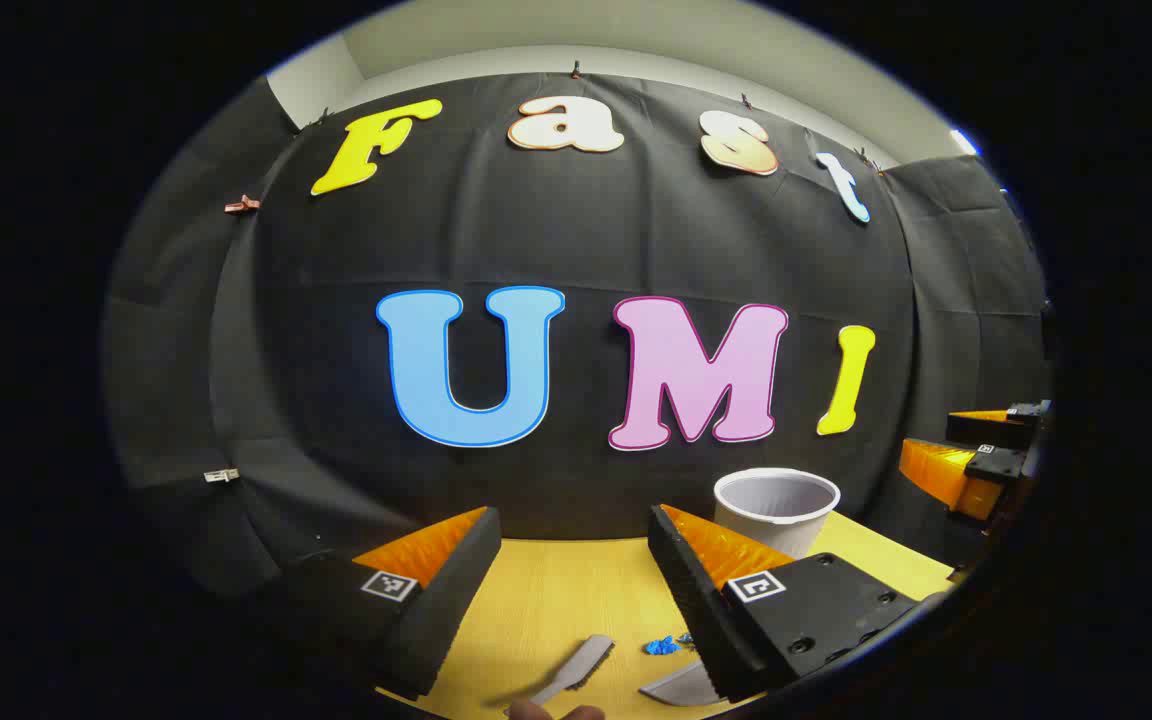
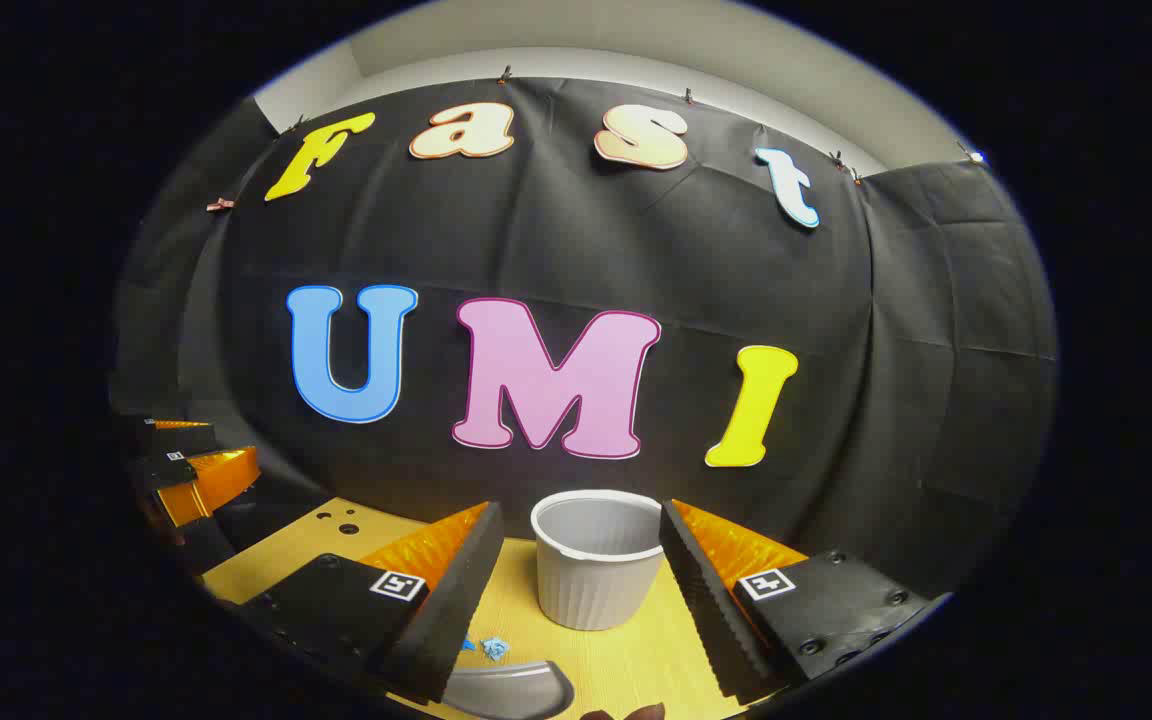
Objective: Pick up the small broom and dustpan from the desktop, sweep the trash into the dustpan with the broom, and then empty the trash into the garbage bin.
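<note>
Both grippers, left (image 1: 574, 560) and right (image 2: 581, 560), are hovering with jaws spread and empty. The broom (image 1: 576, 668), dustpan (image 2: 516, 688) and blue trash (image 1: 664, 645) are lying untouched on the desktop (image 1: 556, 590); the garbage bin (image 2: 596, 560) is awaiting everything.

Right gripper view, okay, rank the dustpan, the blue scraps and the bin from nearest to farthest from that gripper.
1. Dustpan: lowest on the table, just by the right gripper's left finger.
2. Blue scraps: slightly beyond the dustpan, also beside the left finger; close behind it.
3. Bin: upright, farther back, centred between the open fingers.
</note>
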`<state>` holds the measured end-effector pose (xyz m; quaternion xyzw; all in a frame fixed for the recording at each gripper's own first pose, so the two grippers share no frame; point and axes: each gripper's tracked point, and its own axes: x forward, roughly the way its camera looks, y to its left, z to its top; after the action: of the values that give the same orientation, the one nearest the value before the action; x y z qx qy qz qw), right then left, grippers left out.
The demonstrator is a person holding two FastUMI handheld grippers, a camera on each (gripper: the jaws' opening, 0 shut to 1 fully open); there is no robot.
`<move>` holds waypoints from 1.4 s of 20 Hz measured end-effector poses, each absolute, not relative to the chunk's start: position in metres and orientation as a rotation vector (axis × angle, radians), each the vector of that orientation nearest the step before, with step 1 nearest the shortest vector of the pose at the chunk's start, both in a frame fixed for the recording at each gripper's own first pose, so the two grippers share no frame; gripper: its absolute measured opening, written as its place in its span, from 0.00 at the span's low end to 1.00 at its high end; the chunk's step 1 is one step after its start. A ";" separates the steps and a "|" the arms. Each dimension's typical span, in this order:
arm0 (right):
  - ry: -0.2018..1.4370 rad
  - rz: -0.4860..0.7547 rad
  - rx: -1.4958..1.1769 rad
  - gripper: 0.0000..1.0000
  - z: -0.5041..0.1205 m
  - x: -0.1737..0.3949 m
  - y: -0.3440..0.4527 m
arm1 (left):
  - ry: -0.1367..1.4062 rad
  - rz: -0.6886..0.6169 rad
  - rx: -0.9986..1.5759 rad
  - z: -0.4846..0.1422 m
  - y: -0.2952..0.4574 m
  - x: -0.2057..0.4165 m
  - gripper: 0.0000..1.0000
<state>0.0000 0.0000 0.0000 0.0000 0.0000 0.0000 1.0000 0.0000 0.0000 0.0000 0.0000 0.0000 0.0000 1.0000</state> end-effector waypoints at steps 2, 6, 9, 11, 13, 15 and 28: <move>0.005 0.007 -0.005 0.97 0.001 -0.001 0.005 | 0.007 -0.001 0.002 -0.002 0.001 -0.001 0.96; 0.014 0.020 -0.008 0.97 -0.002 -0.003 0.008 | 0.017 -0.002 0.000 -0.004 0.002 -0.002 0.96; 0.021 0.027 -0.008 0.97 -0.004 -0.006 0.007 | 0.013 -0.003 0.000 -0.003 0.002 -0.003 0.96; 0.035 0.040 -0.004 0.97 -0.008 -0.008 0.007 | -0.005 0.013 -0.004 -0.001 0.004 -0.005 0.97; 0.056 0.054 -0.016 0.97 -0.012 -0.009 0.010 | -0.018 0.017 -0.020 0.001 0.004 -0.006 0.97; 0.073 0.083 -0.048 0.97 -0.021 -0.012 0.013 | -0.016 0.011 -0.022 -0.004 0.003 -0.008 0.96; 0.842 0.370 -0.063 0.98 -0.262 -0.091 0.020 | 0.024 0.059 0.025 -0.037 0.019 -0.021 0.96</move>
<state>-0.0914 0.0196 -0.2617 -0.0306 0.4062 0.1783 0.8957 -0.0211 0.0195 -0.0369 0.0127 0.0121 0.0293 0.9994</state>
